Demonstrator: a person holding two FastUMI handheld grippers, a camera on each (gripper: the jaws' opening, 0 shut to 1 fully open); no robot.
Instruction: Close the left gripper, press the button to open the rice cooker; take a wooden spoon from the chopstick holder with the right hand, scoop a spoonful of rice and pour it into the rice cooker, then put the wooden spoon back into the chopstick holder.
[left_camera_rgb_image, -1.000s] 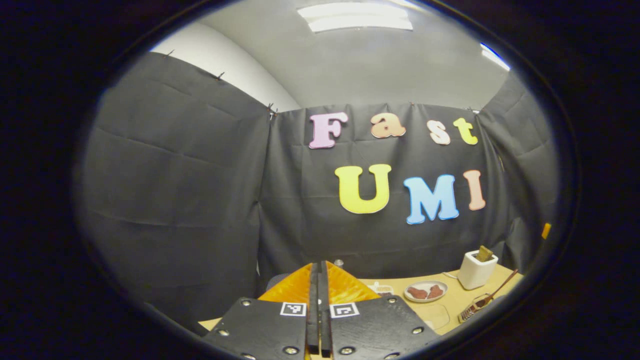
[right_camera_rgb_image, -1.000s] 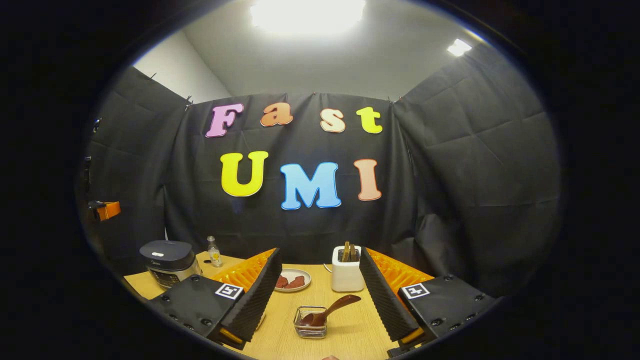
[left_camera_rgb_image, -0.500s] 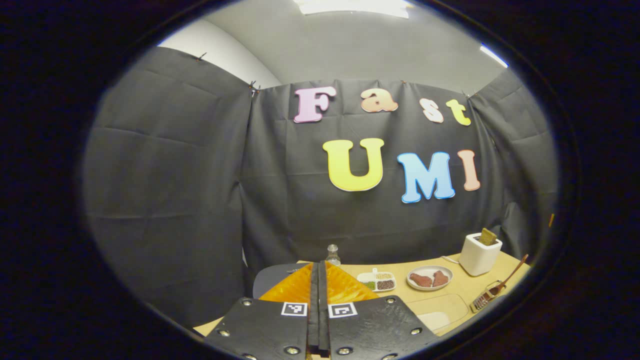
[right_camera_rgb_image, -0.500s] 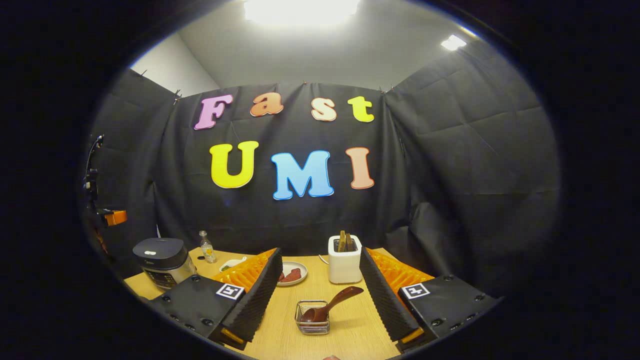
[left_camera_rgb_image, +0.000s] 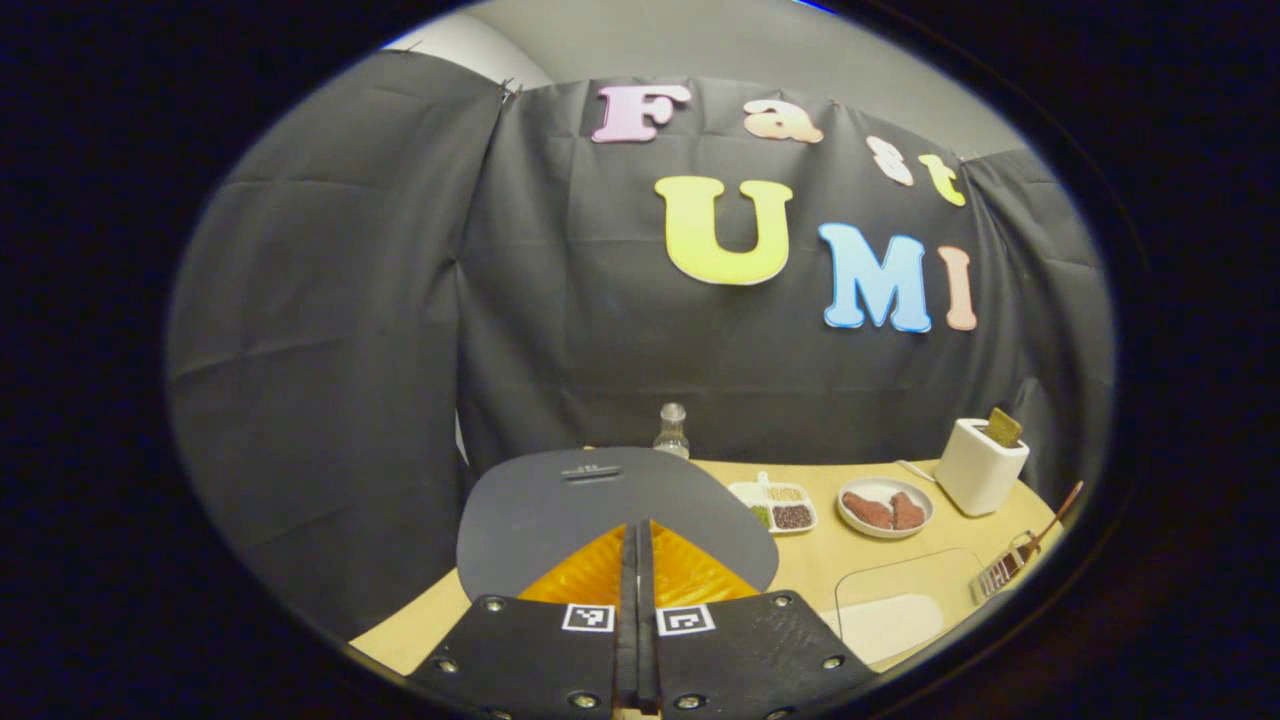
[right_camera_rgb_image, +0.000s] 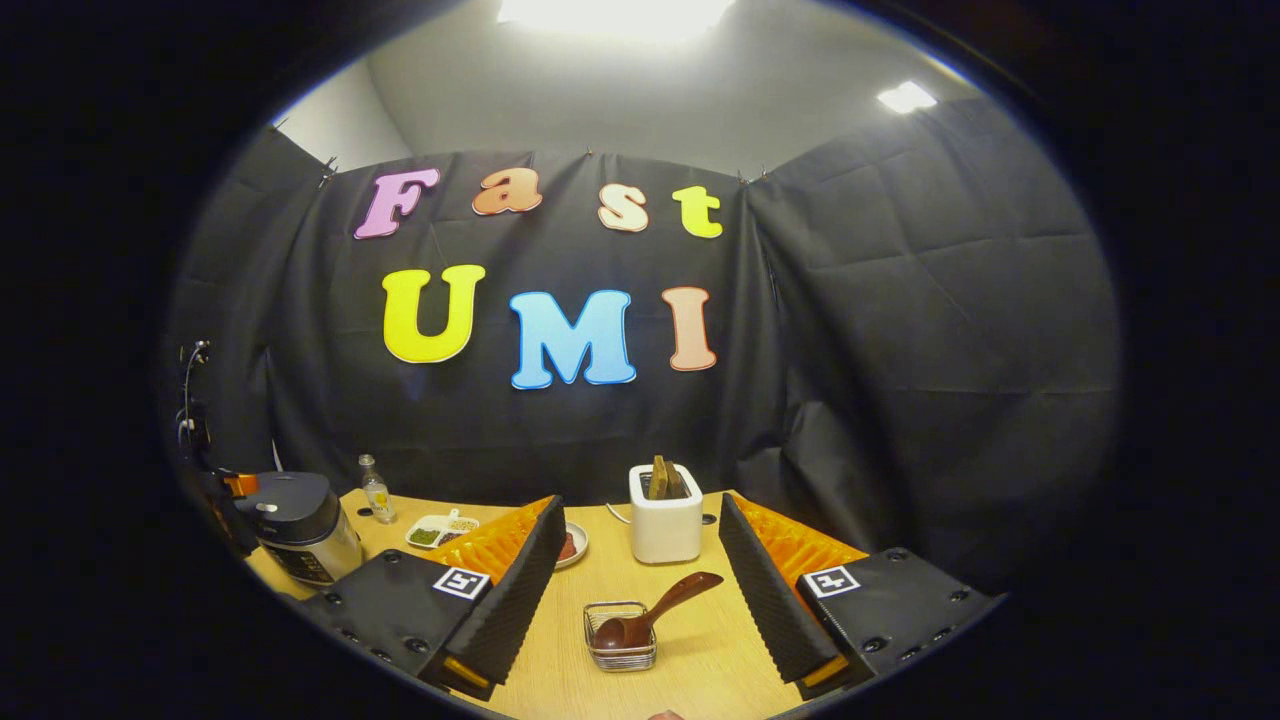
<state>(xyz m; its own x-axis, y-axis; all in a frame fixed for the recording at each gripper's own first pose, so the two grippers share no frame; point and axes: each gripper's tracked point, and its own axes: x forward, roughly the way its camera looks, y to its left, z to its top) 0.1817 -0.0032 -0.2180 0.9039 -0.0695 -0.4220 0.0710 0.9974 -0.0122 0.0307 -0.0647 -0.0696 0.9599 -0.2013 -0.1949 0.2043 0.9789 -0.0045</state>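
Note:
The rice cooker (left_camera_rgb_image: 600, 500) has a dark grey lid with a small latch at its far edge, and the lid is down. My left gripper (left_camera_rgb_image: 637, 528) is shut with nothing held and hovers just over the near part of that lid. In the right gripper view the cooker (right_camera_rgb_image: 300, 520) stands at the far left, with part of the left gripper (right_camera_rgb_image: 232, 485) beside its top. My right gripper (right_camera_rgb_image: 640, 515) stands open above the table. Between its fingers, lower down, is the wire chopstick holder (right_camera_rgb_image: 620, 650) with the wooden spoon (right_camera_rgb_image: 660, 608) leaning out to the right.
On the wooden table (right_camera_rgb_image: 700, 660) are a small bottle (left_camera_rgb_image: 672, 430), a divided dish of grains (left_camera_rgb_image: 775, 505), a plate of meat (left_camera_rgb_image: 885, 508), a white toaster (right_camera_rgb_image: 665, 515) and a clear mat (left_camera_rgb_image: 890, 610). The booth's black cloth walls stand close behind.
The left gripper has tipped downward and moved in over the rice cooker, whose lid has come into its view. The right gripper stays open and has barely moved.

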